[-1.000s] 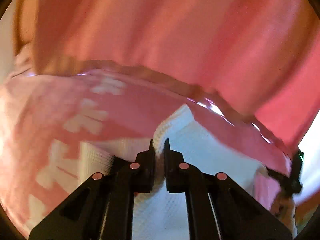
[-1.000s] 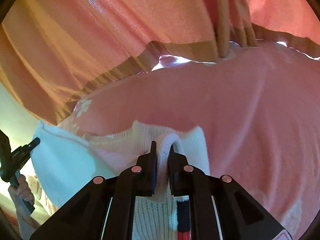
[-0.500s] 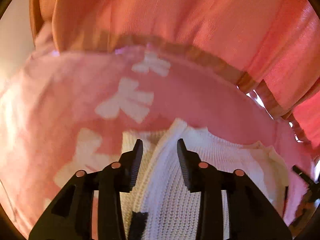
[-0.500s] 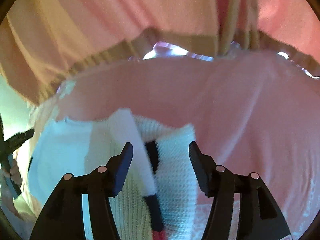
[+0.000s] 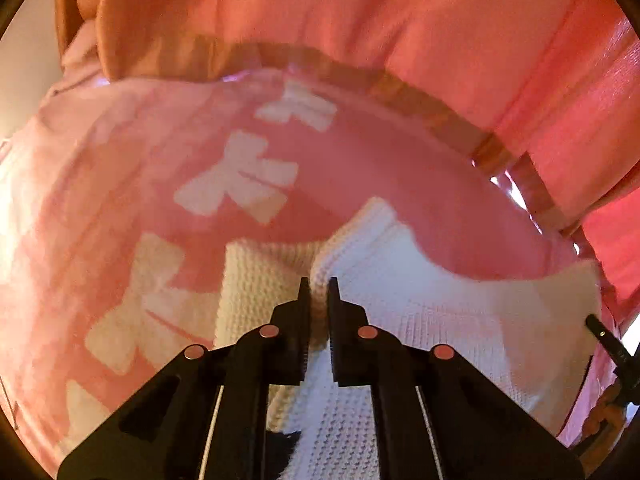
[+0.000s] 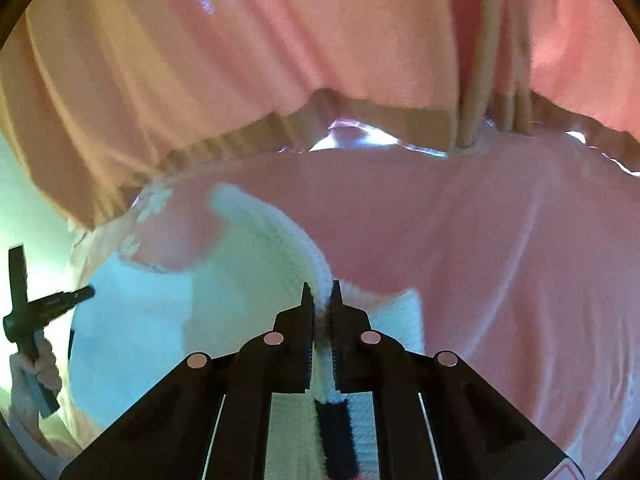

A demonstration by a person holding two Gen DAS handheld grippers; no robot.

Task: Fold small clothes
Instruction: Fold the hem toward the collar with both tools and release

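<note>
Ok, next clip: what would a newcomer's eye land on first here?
The white knit garment, lying on a pink bedspread with white bow prints. Both grippers have just closed and are shut on its ribbed edge: the left gripper in its own view, the right gripper in its own. Pink curtains fill the background.

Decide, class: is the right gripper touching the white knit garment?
Touching. The right wrist view shows the right gripper closed on a raised fold of the white knit garment, pads pressing both sides.
</note>
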